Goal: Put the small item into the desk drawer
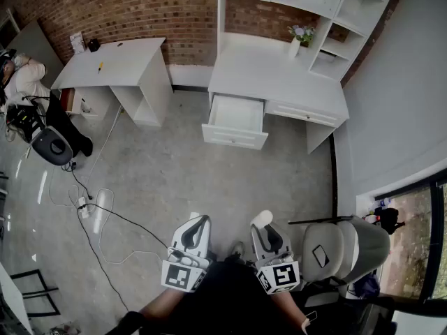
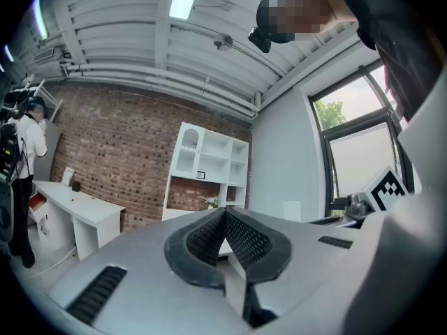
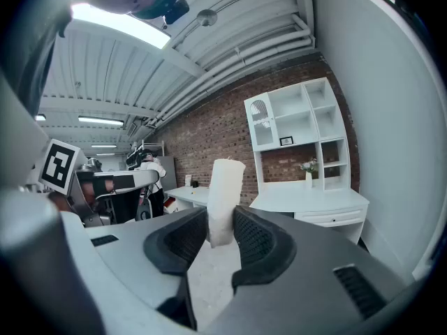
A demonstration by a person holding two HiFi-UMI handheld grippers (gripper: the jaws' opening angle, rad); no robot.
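Observation:
My right gripper (image 3: 222, 223) is shut on a small white cylinder (image 3: 224, 199) that stands upright between its pads; in the head view the gripper (image 1: 261, 223) shows the cylinder's white top (image 1: 262, 218) at its tip. My left gripper (image 2: 225, 218) is shut with nothing in it, its pads meeting at the tips; it shows at bottom centre-left in the head view (image 1: 196, 222). The white desk (image 1: 269, 75) stands ahead against the brick wall, and its left drawer (image 1: 236, 122) is pulled out and looks empty. Both grippers are well short of the desk.
A vase of flowers (image 1: 299, 39) stands on the desk under white shelving (image 1: 328, 5). A second white desk (image 1: 115, 65) is at the left, with a person (image 1: 21, 75) beside it. Cables (image 1: 98, 208) lie on the floor. A grey chair (image 1: 346, 246) is right of my right gripper.

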